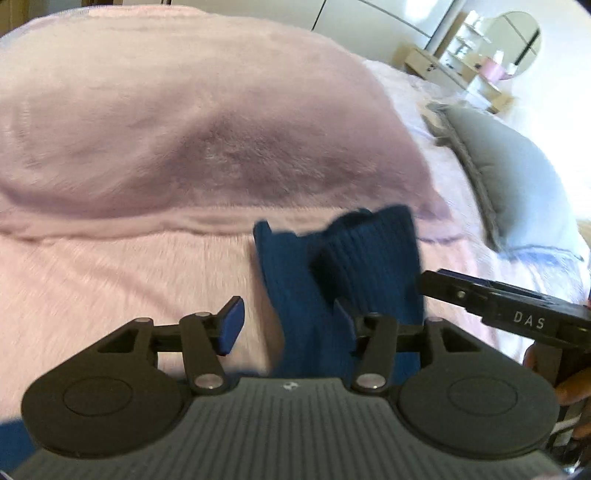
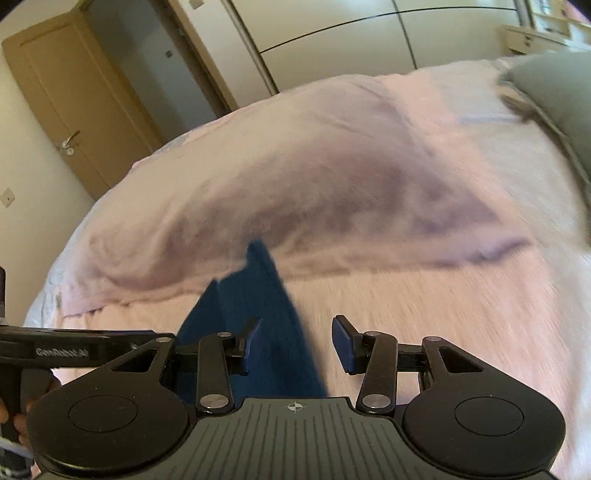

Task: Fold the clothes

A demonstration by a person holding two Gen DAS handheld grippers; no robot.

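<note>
A dark blue ribbed garment (image 1: pixel 295 295) lies bunched on the pink bed, its far end standing up in folds. In the left wrist view my left gripper (image 1: pixel 288 325) is open, and the cloth runs between its fingers and drapes against the right pad (image 1: pixel 345 317). The right gripper's black body (image 1: pixel 517 314) comes in from the right, beside the cloth. In the right wrist view the same blue garment (image 2: pixel 258 302) runs up past the left finger of my right gripper (image 2: pixel 297 343), whose jaws stand wide apart with cloth only on the left side. The left gripper's body (image 2: pixel 74 347) sits at the left edge.
A fluffy pink blanket (image 1: pixel 184 129) covers the bed, with a raised folded layer across the middle (image 2: pixel 332 192). A grey pillow (image 1: pixel 517 177) lies at the right. Beyond the bed are a wooden door (image 2: pixel 74 110), pale wardrobes (image 2: pixel 332 29) and a vanity with a round mirror (image 1: pixel 517 37).
</note>
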